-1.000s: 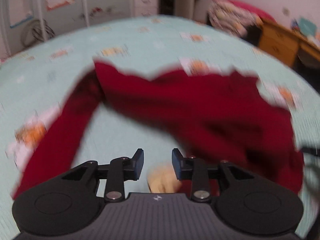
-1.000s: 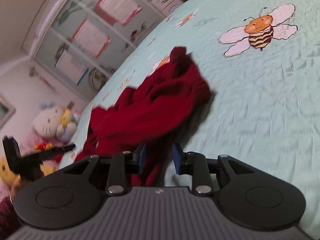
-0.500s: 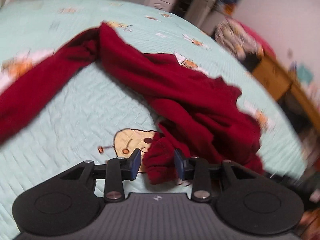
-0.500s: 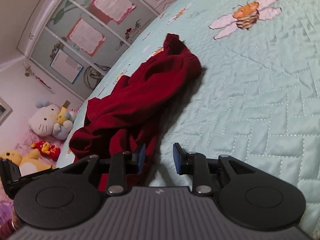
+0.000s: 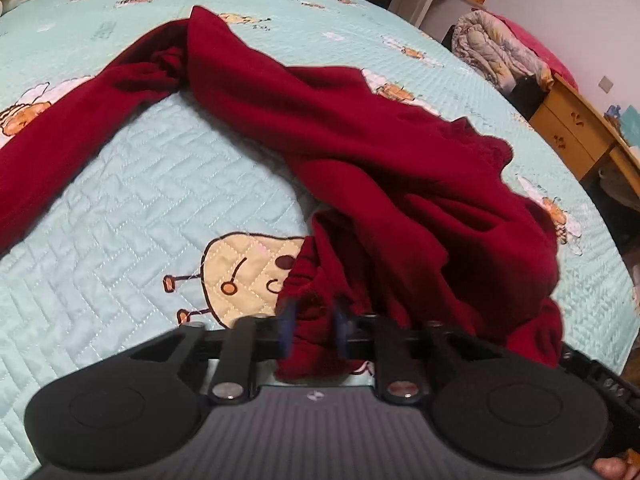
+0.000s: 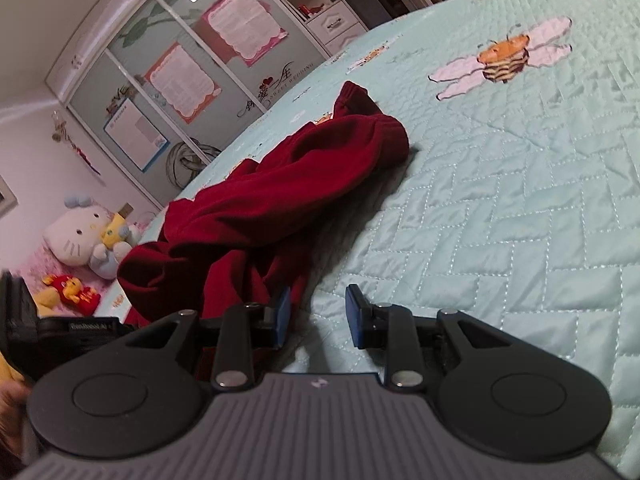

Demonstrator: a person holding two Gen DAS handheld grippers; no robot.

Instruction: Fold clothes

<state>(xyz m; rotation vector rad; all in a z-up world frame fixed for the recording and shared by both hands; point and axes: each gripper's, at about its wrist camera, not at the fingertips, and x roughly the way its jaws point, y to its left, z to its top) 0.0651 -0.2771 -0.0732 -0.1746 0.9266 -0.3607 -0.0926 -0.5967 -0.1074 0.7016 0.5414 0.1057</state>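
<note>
A dark red garment (image 5: 360,160) of soft, fleecy knit is spread in a crumpled heap on a bed (image 5: 120,208) covered by a pale mint quilted bedspread, stitched in a herringbone pattern and printed with cartoon bees. In the left wrist view a long sleeve (image 5: 60,128) is seen stretching out to the near left, while the bulk of the cloth is bunched in rounded folds to the right. A gathered, ribbed edge of the garment is pinched between the blue-padded fingers of the left gripper (image 5: 312,330), which are drawn narrow around the fabric; the pads are blurred.

In the right wrist view the right gripper (image 6: 318,314) is held low over the bedspread, its fingers set wide apart with only quilt between them. The left finger (image 6: 282,312) lies just beside a hanging fold of the red garment (image 6: 280,184); whether it touches cannot be told. The garment is seen as a lumpy roll running from near left to far centre. A printed bee (image 6: 504,60) lies on the far right of the bedspread. Plush toys (image 6: 84,236) sit at the far left, in front of a glass-fronted wardrobe (image 6: 168,60) with papers posted on its doors. A wooden desk (image 5: 576,132) stands at the far right in the left wrist view.
</note>
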